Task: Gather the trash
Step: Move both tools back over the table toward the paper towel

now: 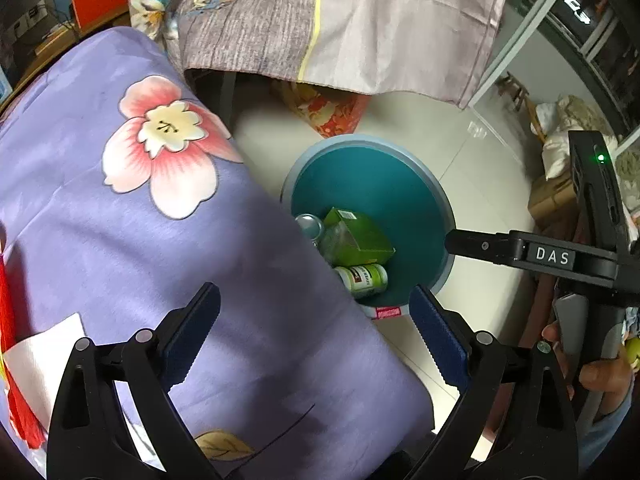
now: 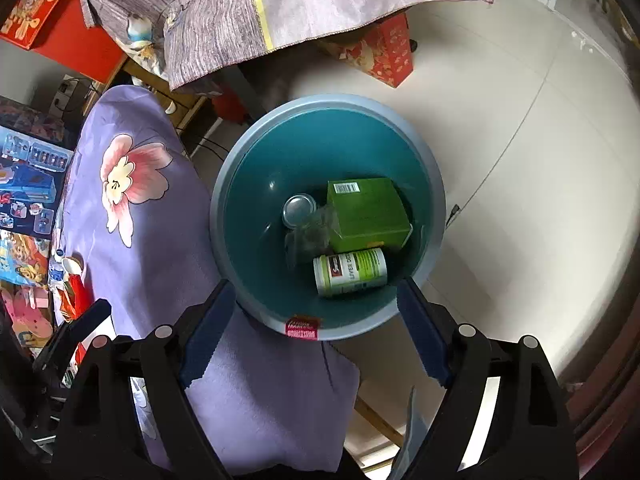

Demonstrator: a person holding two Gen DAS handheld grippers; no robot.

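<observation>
A round teal bin (image 2: 256, 216) stands on the floor beside the table; it also shows in the left wrist view (image 1: 400, 184). Inside lie a green box (image 2: 368, 212), a white and green pill bottle (image 2: 350, 272), a silver can (image 2: 298, 210) and a clear crumpled wrapper (image 2: 312, 236). My right gripper (image 2: 316, 332) is open and empty, above the bin's near rim. My left gripper (image 1: 316, 336) is open and empty over the purple flowered tablecloth (image 1: 160, 220). The right gripper's body (image 1: 560, 258) shows at the right of the left wrist view.
A white paper (image 1: 44, 356) and red items (image 1: 16, 400) lie on the tablecloth at the left. A second cloth-covered table (image 2: 320, 4) stands behind the bin, with a red patterned box (image 2: 380, 52) under it. Boxes and clutter (image 2: 28, 200) sit at the far left. Pale tiled floor (image 2: 520, 140) lies to the right.
</observation>
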